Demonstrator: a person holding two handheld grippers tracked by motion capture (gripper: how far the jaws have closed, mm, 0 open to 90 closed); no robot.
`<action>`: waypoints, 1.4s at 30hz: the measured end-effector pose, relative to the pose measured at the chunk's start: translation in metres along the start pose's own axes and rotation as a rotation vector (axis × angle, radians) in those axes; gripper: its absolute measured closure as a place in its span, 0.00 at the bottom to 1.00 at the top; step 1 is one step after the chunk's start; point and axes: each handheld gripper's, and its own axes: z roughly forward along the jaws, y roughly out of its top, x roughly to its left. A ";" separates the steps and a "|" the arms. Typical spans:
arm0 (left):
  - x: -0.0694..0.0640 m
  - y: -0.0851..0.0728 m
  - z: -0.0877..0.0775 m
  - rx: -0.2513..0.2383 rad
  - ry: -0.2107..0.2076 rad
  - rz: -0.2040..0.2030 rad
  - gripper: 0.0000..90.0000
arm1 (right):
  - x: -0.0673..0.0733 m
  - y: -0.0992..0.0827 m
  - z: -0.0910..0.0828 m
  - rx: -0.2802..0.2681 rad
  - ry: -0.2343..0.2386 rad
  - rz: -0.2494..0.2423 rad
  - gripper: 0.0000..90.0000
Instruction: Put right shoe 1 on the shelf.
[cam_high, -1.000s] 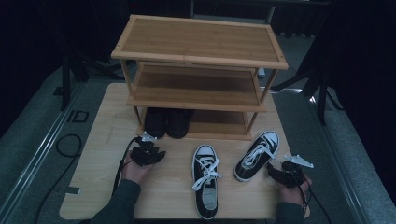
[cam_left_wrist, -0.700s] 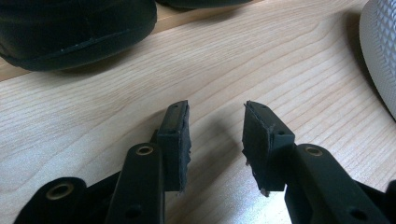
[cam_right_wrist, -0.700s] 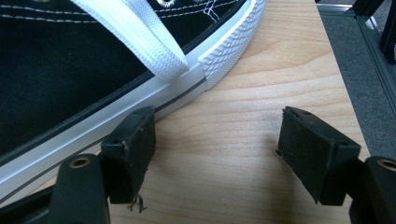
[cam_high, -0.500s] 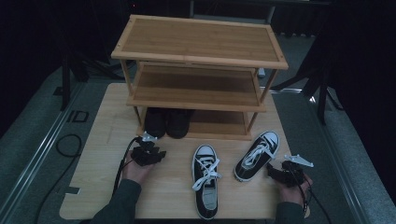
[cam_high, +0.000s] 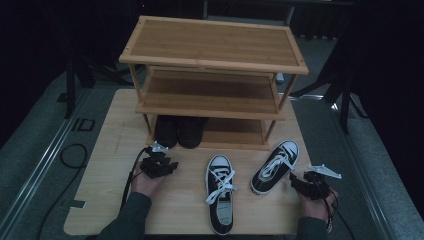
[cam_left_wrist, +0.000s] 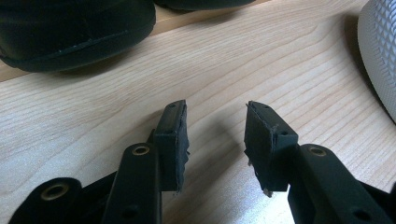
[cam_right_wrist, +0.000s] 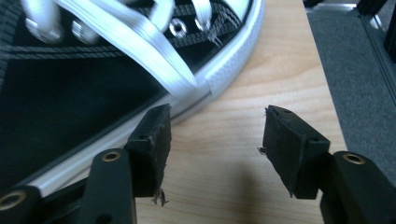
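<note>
High view: three-tier bamboo shoe rack (cam_high: 212, 65) at worktop's (cam_high: 100, 200) far edge.
Right hand-held gripper (cam_right_wrist: 215, 135): jaws spread, just been closing, empty, beside black-and-white canvas sneaker (cam_right_wrist: 93, 70).
Left hand-held gripper (cam_left_wrist: 215, 135): spread, just opening, empty.

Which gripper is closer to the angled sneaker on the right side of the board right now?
Right. The right gripper sits just beside the angled sneaker near its heel, fingers apart with nothing between them. The left gripper is across the board, beyond the middle sneaker.

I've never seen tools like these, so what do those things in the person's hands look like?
Each hand-held gripper, left and right, is black, with two flat black jaws bearing brass-ringed holes. A pale three-cornered plate tops each, and a black cable trails from the left one. The sleeves are dark grey-green.
</note>
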 end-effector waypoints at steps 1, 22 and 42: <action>0.000 0.000 0.000 -0.001 -0.002 0.000 0.66 | 0.002 0.003 -0.004 -0.009 0.012 -0.006 0.49; -0.001 -0.002 0.000 -0.003 -0.007 0.010 0.65 | 0.028 0.033 -0.033 -0.068 0.180 -0.135 0.76; -0.001 -0.003 0.000 -0.012 -0.007 0.016 0.64 | 0.078 0.050 -0.057 -0.063 0.377 -0.261 0.79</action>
